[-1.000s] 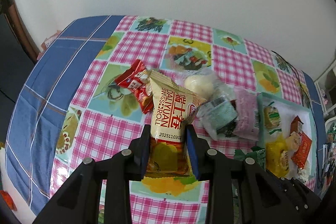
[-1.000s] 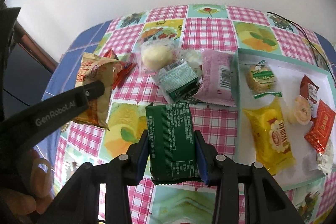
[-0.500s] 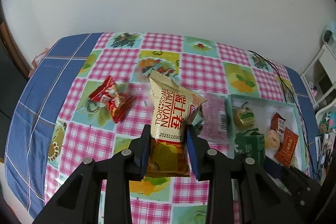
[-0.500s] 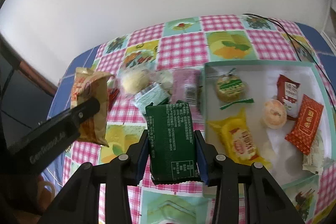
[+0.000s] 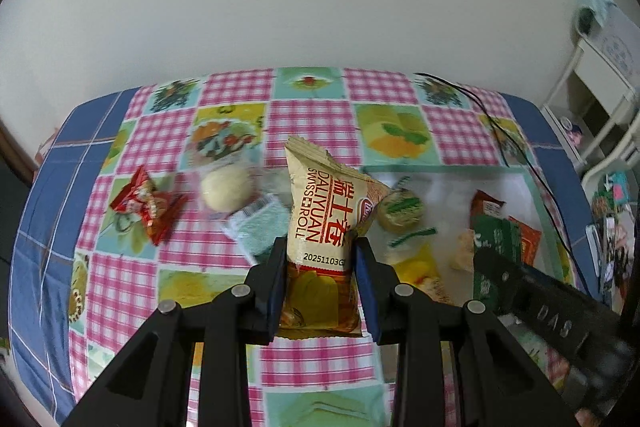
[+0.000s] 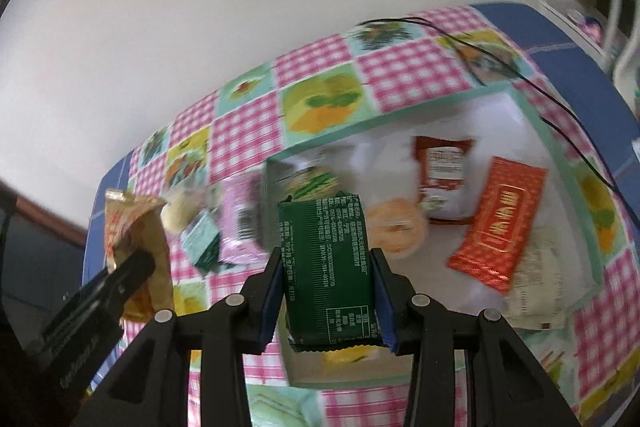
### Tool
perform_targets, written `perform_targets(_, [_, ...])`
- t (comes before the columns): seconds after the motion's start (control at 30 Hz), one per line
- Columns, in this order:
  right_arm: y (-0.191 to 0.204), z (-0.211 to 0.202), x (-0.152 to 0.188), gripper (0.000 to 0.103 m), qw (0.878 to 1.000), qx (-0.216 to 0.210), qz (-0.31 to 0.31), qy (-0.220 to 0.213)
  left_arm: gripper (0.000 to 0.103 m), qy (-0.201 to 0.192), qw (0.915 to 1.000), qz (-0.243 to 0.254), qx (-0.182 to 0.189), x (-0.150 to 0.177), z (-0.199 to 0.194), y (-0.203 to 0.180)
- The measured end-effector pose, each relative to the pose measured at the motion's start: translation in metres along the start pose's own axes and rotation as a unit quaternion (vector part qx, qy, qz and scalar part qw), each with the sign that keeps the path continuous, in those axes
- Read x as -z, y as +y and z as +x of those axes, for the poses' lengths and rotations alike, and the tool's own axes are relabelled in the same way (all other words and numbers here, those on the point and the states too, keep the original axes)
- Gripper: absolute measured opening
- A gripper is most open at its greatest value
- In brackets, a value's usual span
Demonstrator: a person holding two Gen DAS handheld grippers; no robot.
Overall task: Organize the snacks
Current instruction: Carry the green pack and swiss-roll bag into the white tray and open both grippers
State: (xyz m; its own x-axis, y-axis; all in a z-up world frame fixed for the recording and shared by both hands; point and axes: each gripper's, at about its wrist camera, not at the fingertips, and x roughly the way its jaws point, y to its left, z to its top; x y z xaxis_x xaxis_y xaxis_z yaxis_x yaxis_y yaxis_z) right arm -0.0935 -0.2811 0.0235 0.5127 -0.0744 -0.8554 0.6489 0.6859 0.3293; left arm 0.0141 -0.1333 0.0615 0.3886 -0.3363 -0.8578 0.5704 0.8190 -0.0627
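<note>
Left gripper [image 5: 320, 269]: fingers clamped on a beige and red plastic Swiss-roll packet [image 5: 326, 227], held upright at centre frame above the counter [image 5: 120, 275], which wears a pink-gingham and fruit-print cloth.

Right gripper [image 6: 326, 277]: fingers clamped on a dark green rectangular foil packet [image 6: 326, 267], printed side up, at lower centre of its frame, over the near left part of a shallow white tray with a mint-green rim [image 6: 400, 115].

In the tray, right wrist view: a dark red sachet [image 6: 442, 175], an orange-red foil packet [image 6: 498, 219], a small round orange jelly cup [image 6: 396, 227], a round green-striped wrapped cake [image 6: 314, 183], a pale printed wrapper [image 6: 536, 275] at the right; the yellow item under the green packet is blurred, possibly another packet.

On the cloth left of the tray, left wrist view: a red crinkled foil packet [image 5: 146, 201], a pale round bun in clear wrap [image 5: 226, 187], a light green wrapped bar [image 5: 260, 223].

A black cable [image 5: 492, 123] trails across the upper right of the counter.
</note>
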Motion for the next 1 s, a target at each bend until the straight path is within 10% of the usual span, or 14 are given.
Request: perform_targets(1.0, [-0.091, 0.014, -0.037, 0.043, 0.996, 0.029, 0.072, -0.045, 0.034, -0.02, 0.9927, 0.117, 0.026, -0.009, 0.065, -0.104])
